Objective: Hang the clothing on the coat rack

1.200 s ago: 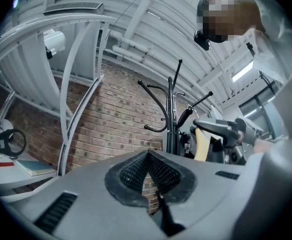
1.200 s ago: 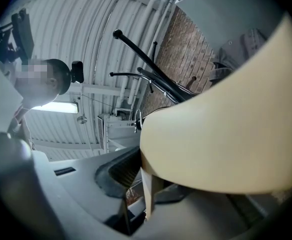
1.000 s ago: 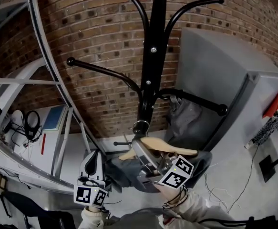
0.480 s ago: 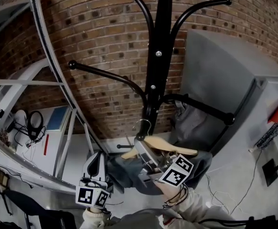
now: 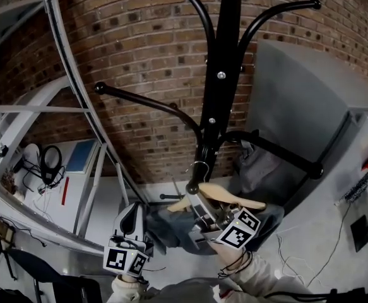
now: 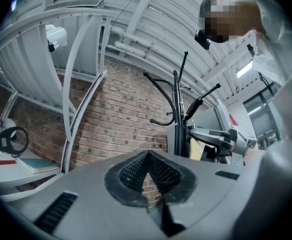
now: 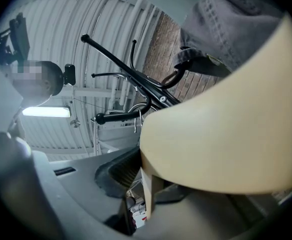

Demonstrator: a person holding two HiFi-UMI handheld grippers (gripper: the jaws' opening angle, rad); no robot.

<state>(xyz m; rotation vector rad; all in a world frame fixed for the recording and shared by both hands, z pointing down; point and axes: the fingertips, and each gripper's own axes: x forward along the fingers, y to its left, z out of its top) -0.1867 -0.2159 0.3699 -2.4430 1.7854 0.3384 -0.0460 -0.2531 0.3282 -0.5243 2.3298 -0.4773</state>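
Note:
A black coat rack [image 5: 223,74] stands before the brick wall, its curved arms spreading left and right. My right gripper [image 5: 207,212] is shut on a pale wooden hanger [image 5: 226,196]; the hanger's metal hook [image 5: 199,168] sits beside the pole, below the lower right arm [image 5: 278,150]. Grey clothing [image 5: 171,229] droops from the hanger. In the right gripper view the hanger [image 7: 226,134] fills the frame with grey cloth [image 7: 226,29] on top. My left gripper [image 5: 130,223] hangs low at the left, shut and empty [image 6: 147,171].
A tall grey cabinet [image 5: 297,100] stands right of the rack. A curved white metal frame [image 5: 70,74] rises at the left, with headphones [image 5: 48,160] on a white shelf behind it. Cables [image 5: 332,210] trail on the floor at the right.
The rack has drifted right and slightly down in the head view. The hanger in my right gripper stays beside the pole, its hook a little nearer the lower arm. The left gripper barely moved.

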